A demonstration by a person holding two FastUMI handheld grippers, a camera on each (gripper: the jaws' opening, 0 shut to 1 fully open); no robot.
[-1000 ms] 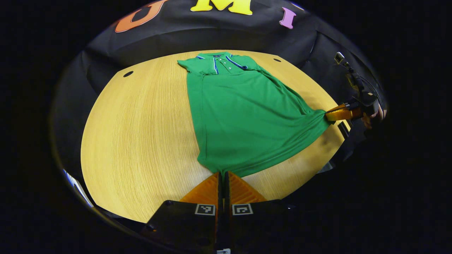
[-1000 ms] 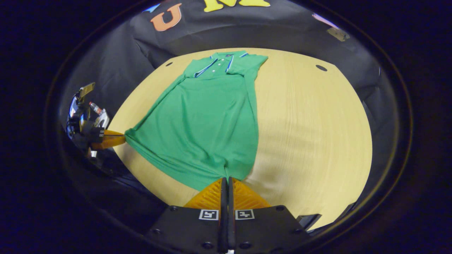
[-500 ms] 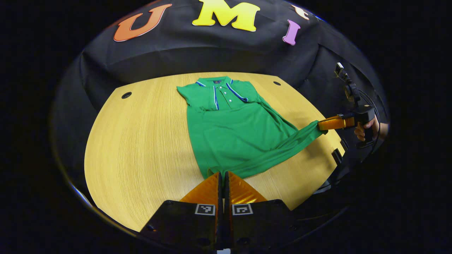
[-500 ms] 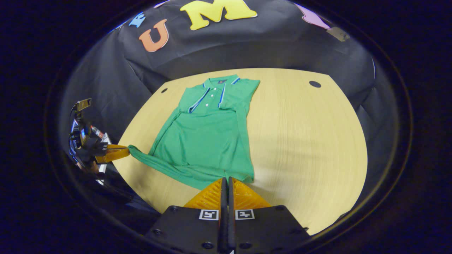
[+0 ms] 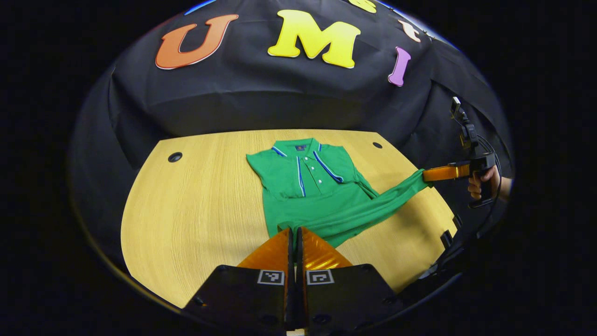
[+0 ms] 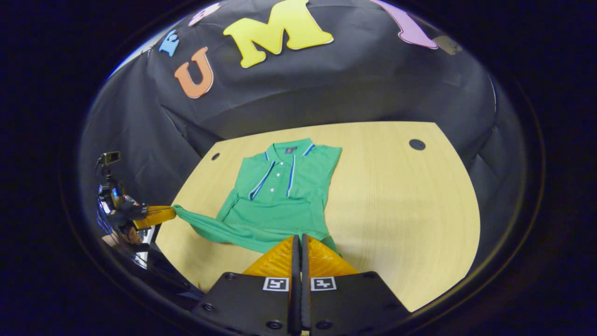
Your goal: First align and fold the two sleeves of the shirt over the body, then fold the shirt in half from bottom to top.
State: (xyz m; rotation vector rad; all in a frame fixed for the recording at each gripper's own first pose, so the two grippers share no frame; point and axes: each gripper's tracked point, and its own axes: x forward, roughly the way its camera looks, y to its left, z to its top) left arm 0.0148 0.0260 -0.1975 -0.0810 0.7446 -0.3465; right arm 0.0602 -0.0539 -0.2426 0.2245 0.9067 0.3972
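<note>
Your left gripper [image 5: 294,229] pinches the hem of the soft green knit shirt [image 5: 308,186], ribbed fingers pressed together on the fabric. Your right gripper [image 6: 299,237] clamps the other hem corner likewise. The shirt stretches from both toward 12 o'clock, collar flat on the grained wooden table [image 5: 196,205].

The wooden table [image 5: 196,205] has a green shirt [image 5: 308,182] lying near its far edge, collar toward the wall.
</note>
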